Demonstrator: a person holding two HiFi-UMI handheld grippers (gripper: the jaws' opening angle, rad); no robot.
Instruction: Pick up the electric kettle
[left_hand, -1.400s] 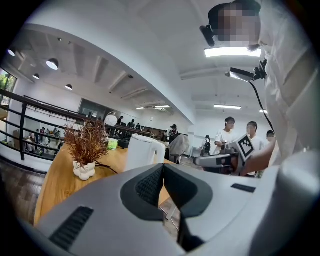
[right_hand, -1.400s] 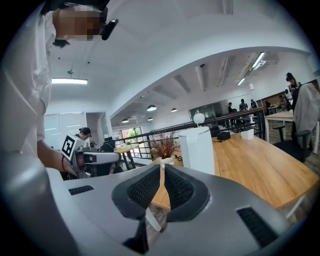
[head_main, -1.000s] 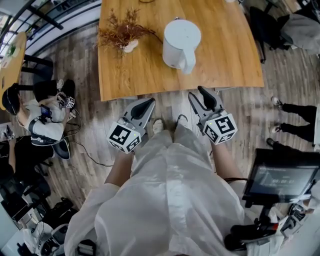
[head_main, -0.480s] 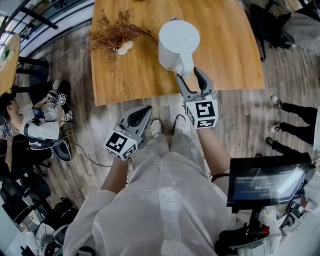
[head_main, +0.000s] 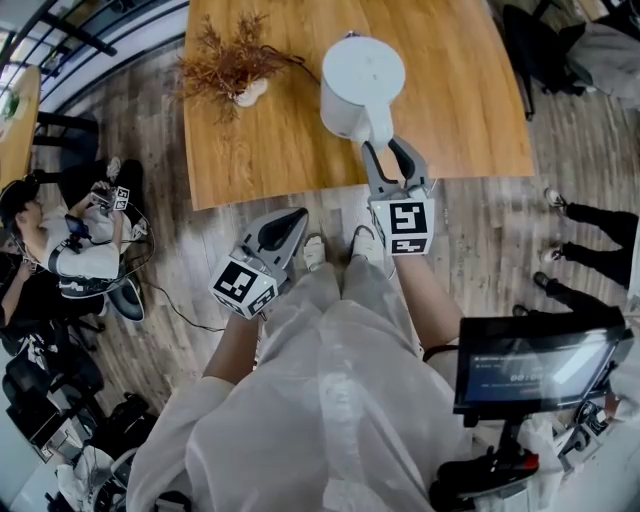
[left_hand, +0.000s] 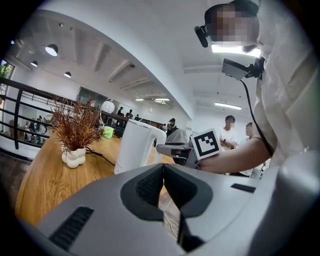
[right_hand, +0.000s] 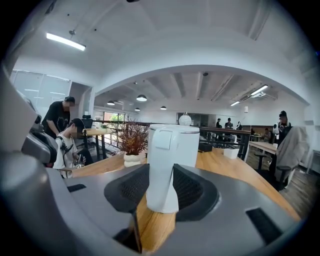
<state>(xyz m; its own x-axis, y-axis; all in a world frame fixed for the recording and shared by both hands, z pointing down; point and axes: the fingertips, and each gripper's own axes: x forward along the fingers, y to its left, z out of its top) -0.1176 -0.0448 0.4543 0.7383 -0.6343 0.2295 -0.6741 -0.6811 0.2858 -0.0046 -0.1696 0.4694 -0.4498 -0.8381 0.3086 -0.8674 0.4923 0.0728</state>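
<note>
**Desk:** Where is the electric kettle (head_main: 358, 85) from your end?

**Operator:** I see it upright on the wooden bench (head_main: 260, 150), near the edge closest to me. In my head view its handle (head_main: 380, 128) points to 6 o'clock, straight back at me. Its base rests flat on the wood.

**Desk:** And the right claw (head_main: 385, 150)?

**Operator:** It sits at 6 o'clock from the kettle body, reaching in over the bench edge. Its jaws have just been closing and the handle is between them. In the right gripper view I read both pads as lying against the sides of the handle, at about half their spread. So I count it as gripped, though the kettle is not lifted.

**Desk:** Left claw (head_main: 293, 215)?

**Operator:** Jaws fully together, nothing in them. It hangs over the floor (head_main: 170, 260), short of the bench, at 8 o'clock from the right claw and well apart from the kettle.

**Desk:** Anything else on the bench?

**Operator:** A dried plant (head_main: 225, 62) in a small white vase (head_main: 248, 94), at 9 o'clock from the kettle and clear of it.
</note>
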